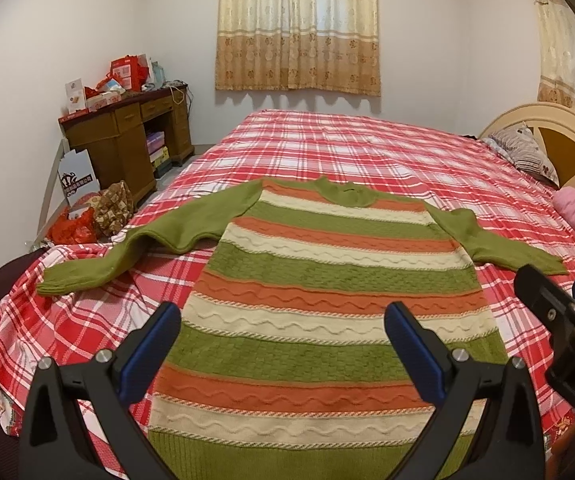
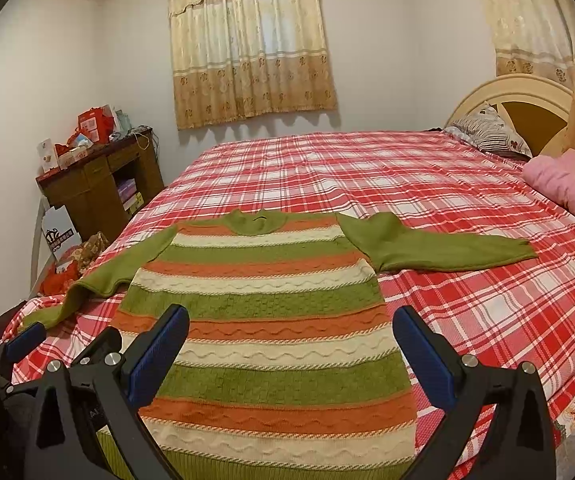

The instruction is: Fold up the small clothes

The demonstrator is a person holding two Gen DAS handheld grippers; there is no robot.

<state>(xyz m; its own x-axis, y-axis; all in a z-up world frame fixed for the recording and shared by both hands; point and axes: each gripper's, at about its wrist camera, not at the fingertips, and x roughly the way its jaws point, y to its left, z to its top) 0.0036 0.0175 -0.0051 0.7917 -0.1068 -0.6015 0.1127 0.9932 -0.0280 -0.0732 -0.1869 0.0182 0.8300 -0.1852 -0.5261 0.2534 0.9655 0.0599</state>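
Note:
A knitted sweater with green, orange and cream stripes lies flat on the bed, collar away from me, hem nearest. Both green sleeves are spread out: the left one bends down toward the bed's left edge, the right one points right. My left gripper hovers open above the lower body of the sweater, holding nothing. My right gripper is also open and empty over the same area. In the left wrist view the right gripper shows at the right edge.
The bed has a red and white plaid sheet. Pink bedding and a patterned pillow lie by the headboard at right. A wooden desk with boxes stands left, with bags on the floor beside it.

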